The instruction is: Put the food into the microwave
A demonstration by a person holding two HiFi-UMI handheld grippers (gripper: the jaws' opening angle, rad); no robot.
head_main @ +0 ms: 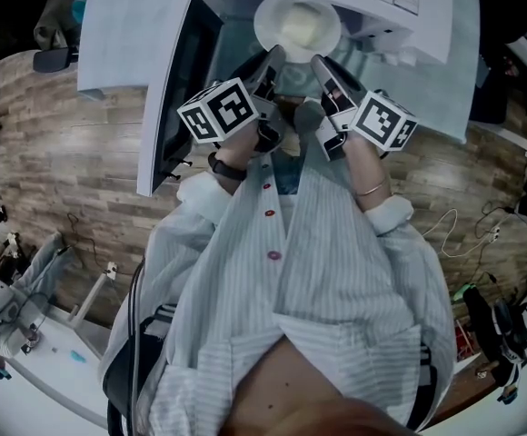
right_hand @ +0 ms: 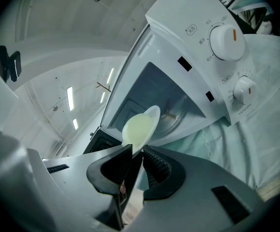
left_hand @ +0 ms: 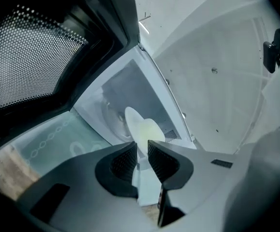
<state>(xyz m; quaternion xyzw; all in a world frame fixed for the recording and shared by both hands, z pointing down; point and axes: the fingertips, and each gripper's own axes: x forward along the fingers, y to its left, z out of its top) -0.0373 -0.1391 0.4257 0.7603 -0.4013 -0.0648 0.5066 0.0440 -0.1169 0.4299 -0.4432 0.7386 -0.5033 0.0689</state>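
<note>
The left gripper [left_hand: 140, 156] and the right gripper [right_hand: 137, 154] are each closed on opposite rims of the plate [head_main: 265, 16], probably to keep the pale food [head_main: 302, 27] level. The plate is at the mouth of the microwave [right_hand: 200, 74], and the door [left_hand: 34, 57] stands open beside it.

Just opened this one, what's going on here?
A person holds a white plate of pale food with both tools: the left claw and the right claw are each clamped on its near rim. The microwave stands with its door swung open, and the plate is at the mouth of the cavity, not yet set down.
</note>
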